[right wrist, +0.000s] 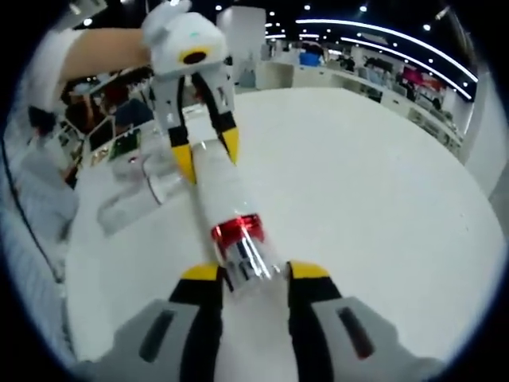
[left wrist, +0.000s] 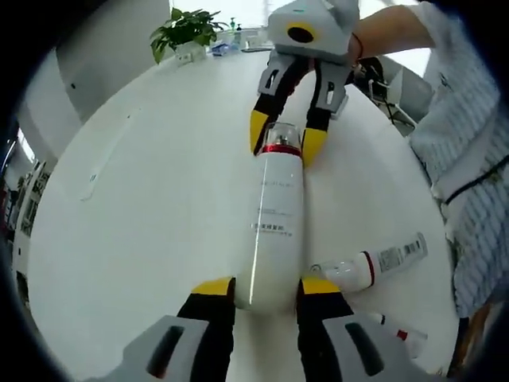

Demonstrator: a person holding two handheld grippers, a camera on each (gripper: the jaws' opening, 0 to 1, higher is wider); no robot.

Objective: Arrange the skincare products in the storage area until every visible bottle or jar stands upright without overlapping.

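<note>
Two-handed grasp of a lying bottle. The tall white bottle point(left wrist: 272, 231) spans the gap between both tools above the white worktop point(left wrist: 143, 207). The left gripper point(left wrist: 266, 288) has its jaws spread to the bottle's width, pinching its base; the right gripper point(right wrist: 253, 273) pinches the clear cap point(right wrist: 246, 253) just beyond the red collar point(right wrist: 236, 229), jaws set narrower. A smaller clear bottle point(left wrist: 370, 267) and another point(left wrist: 398, 330) lie on the worktop to the right of the left jaws. Likely hazards: the smooth rounded base may slip while being tipped upright; the cap, gripped alone, may pull off or twist; the swinging bottle may strike the neighbouring bottles.
</note>
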